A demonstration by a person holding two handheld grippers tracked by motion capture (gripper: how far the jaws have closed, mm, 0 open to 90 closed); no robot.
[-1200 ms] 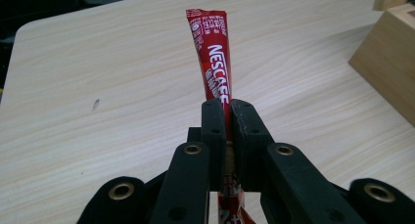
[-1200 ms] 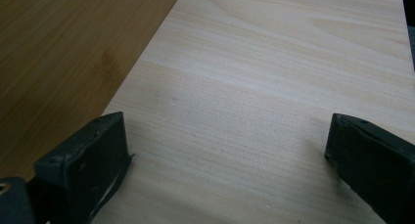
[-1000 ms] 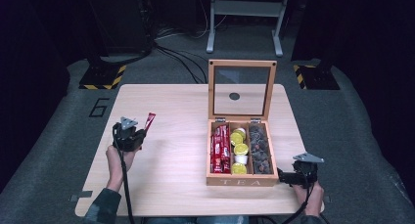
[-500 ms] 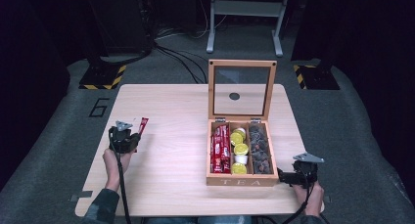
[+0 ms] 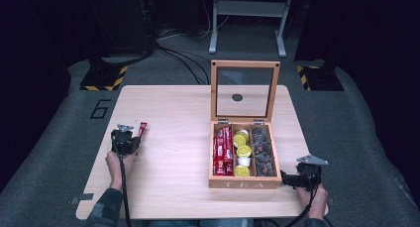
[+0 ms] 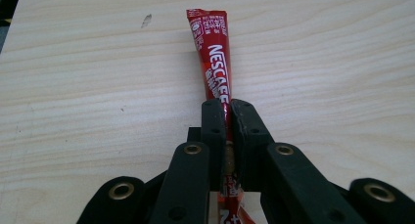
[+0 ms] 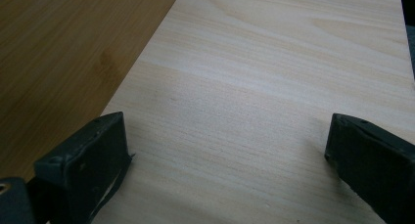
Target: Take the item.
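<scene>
A red Nescafe stick sachet (image 6: 213,53) is pinched at its near end by my left gripper (image 6: 228,106), which is shut on it. The sachet points away from me, low over the pale wooden table. In the high view the left gripper (image 5: 126,138) and sachet (image 5: 142,129) sit near the table's left edge. My right gripper (image 5: 293,179) rests at the right front corner of the wooden tea box (image 5: 245,183). In the right gripper view that gripper (image 7: 225,136) stands wide open over bare table, with the box's side wall (image 7: 58,53) on its left.
The tea box's glass lid (image 5: 245,90) stands upright. Its three compartments hold red sachets (image 5: 223,150), yellow capsules (image 5: 241,152) and dark pieces (image 5: 262,150). Bare tabletop (image 5: 173,138) lies between the left gripper and the box. Dark floor surrounds the table.
My left gripper has drifted slightly left and toward the person with the sachet, which now points lower and straighter. The right gripper has not moved.
</scene>
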